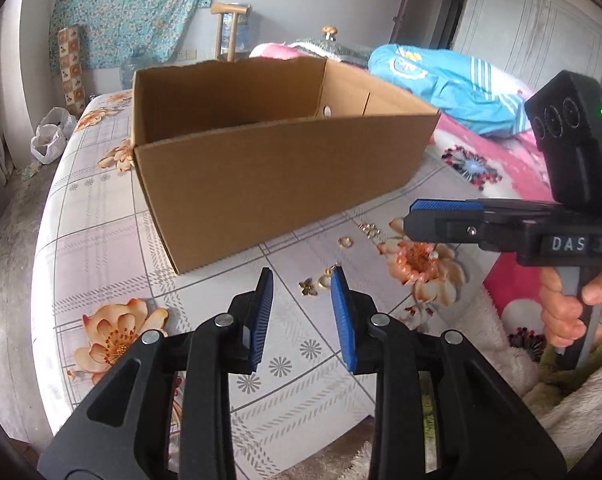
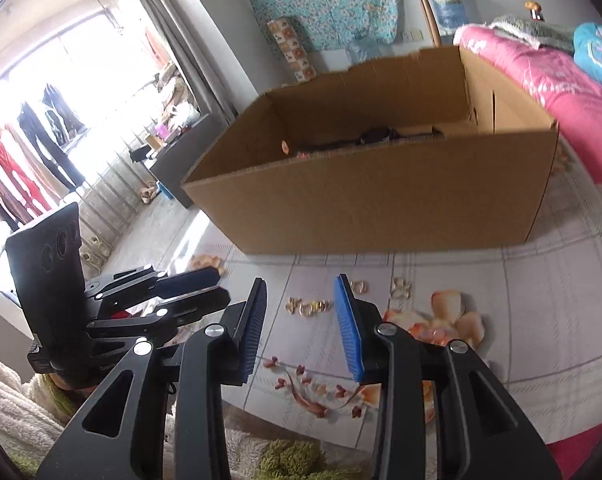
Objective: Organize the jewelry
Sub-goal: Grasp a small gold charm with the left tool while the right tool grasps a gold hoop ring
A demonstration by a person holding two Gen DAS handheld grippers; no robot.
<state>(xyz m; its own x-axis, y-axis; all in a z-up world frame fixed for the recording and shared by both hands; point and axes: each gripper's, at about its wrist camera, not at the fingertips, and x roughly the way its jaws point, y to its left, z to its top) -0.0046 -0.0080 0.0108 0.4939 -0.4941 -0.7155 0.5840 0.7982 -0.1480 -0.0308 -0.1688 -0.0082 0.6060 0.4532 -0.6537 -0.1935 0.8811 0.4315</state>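
Small gold jewelry pieces lie on the flowered bedsheet in front of an open cardboard box (image 1: 277, 168). In the left wrist view a gold earring cluster (image 1: 319, 282) lies just ahead of my open, empty left gripper (image 1: 303, 280); a gold ring (image 1: 345, 242) and another gold piece (image 1: 369, 230) lie farther on. My right gripper (image 1: 417, 216) hovers to their right. In the right wrist view my right gripper (image 2: 299, 282) is open and empty above the gold pieces (image 2: 309, 307), with more pieces (image 2: 401, 288) to the right. The box (image 2: 381, 200) holds dark items (image 2: 377, 136). My left gripper (image 2: 213, 284) is at the left.
A pink blanket (image 1: 513, 168) and blue clothing (image 1: 449, 80) lie right of the box. The bed edge (image 1: 45, 240) drops to the floor at the left, where a white plastic bag (image 1: 51, 140) sits. A fluffy cream cover (image 2: 5, 408) lies near me.
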